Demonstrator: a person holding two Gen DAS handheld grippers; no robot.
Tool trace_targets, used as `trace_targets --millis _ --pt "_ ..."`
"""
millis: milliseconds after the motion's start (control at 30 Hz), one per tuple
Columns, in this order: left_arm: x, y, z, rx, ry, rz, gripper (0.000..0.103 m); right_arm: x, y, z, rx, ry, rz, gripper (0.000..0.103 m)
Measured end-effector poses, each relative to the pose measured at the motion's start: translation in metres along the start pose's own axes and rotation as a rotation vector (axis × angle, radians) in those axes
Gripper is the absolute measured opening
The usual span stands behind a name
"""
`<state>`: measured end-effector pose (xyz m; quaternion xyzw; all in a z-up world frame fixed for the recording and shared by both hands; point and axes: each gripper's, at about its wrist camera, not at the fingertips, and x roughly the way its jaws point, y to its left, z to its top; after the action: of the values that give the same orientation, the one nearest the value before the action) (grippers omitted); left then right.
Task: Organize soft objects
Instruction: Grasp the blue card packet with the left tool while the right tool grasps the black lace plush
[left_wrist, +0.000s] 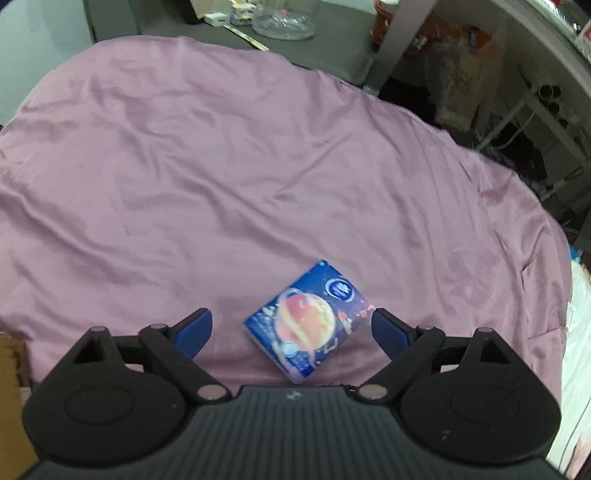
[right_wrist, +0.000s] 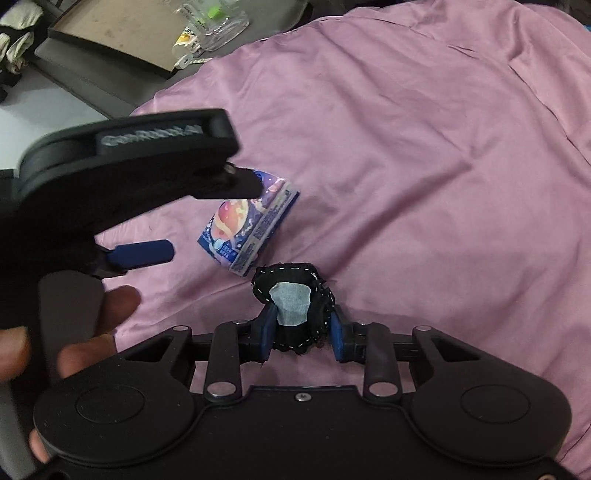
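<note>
A blue tissue pack (left_wrist: 308, 321) printed with a planet lies on the purple cloth (left_wrist: 221, 166). My left gripper (left_wrist: 291, 325) hovers just over it, open, one blue finger on each side and neither touching. In the right wrist view the same pack (right_wrist: 247, 229) lies beside the left gripper (right_wrist: 214, 218), which a person's hand (right_wrist: 74, 332) holds. My right gripper (right_wrist: 303, 317) is shut on a small black fabric pouch (right_wrist: 291, 302) with white stitching and a grey patch. The pouch is squeezed between the blue pads (right_wrist: 269, 325), just off the pack's near corner.
Beyond the cloth's far edge is a grey desk (left_wrist: 166, 22) with a glass bowl (left_wrist: 284, 22), a flat cardboard tray (right_wrist: 122, 33) and small clutter. Shelving and bags (left_wrist: 461, 74) stand at the right. A cardboard box (left_wrist: 11, 358) is at the left edge.
</note>
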<state>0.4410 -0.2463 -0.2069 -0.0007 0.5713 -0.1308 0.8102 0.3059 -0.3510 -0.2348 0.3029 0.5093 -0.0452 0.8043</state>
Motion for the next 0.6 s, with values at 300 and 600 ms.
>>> trace_targets --millis 300,600 --pt "0.02 -0.004 -0.005 0.015 0.014 0.014 0.092 -0.002 -0.012 0.008 0.06 -0.013 -0.015 0.03" --pt "-0.002 0.006 -0.016 0.005 -0.05 -0.014 0.064 -0.004 -0.015 0.008 0.089 -0.039 -0.017 0.029"
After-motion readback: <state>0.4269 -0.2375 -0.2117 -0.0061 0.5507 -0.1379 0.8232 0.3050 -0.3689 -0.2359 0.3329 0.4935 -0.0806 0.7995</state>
